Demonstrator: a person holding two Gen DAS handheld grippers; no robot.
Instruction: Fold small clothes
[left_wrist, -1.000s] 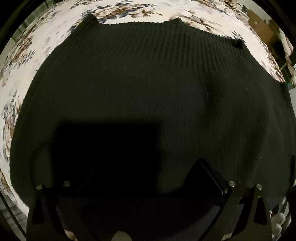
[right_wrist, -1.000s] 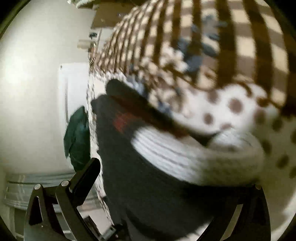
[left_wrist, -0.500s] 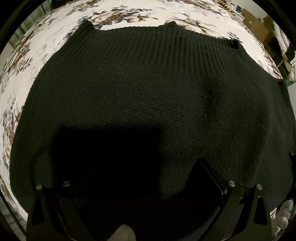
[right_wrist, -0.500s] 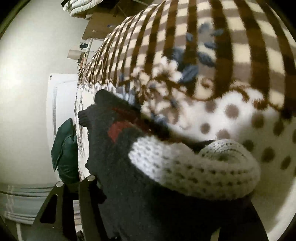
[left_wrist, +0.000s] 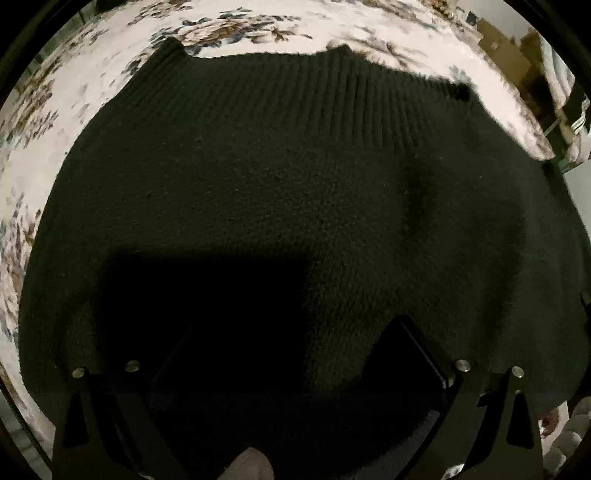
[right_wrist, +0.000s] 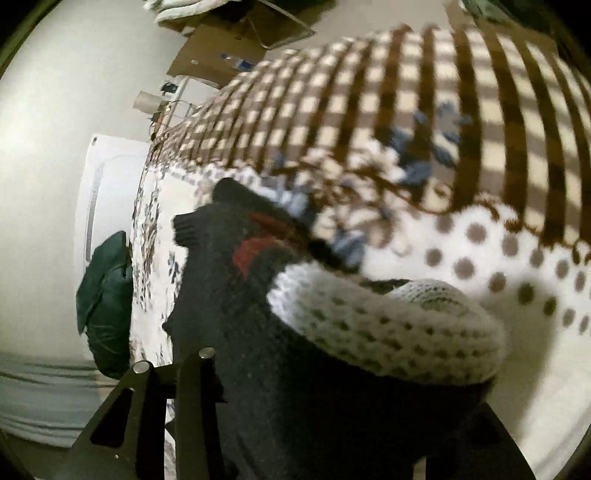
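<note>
Covering floral bedspread (left_wrist: 92, 77): black sweater (left_wrist: 295, 192).

Background: cream floral-printed bedspread (left_wrist: 92, 74); brown-and-cream checked fleece blanket (right_wrist: 424, 110) with a dotted white border; plain off-white wall (right_wrist: 55, 110); dark green cushion (right_wrist: 105, 306) beside the bed; brown cardboard boxes (left_wrist: 517, 55).

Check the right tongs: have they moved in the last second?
Yes. In the right wrist view the dark green bundle by the white wall has slid rightward, so the right tongs swung left, gripping the black knit garment.
</note>
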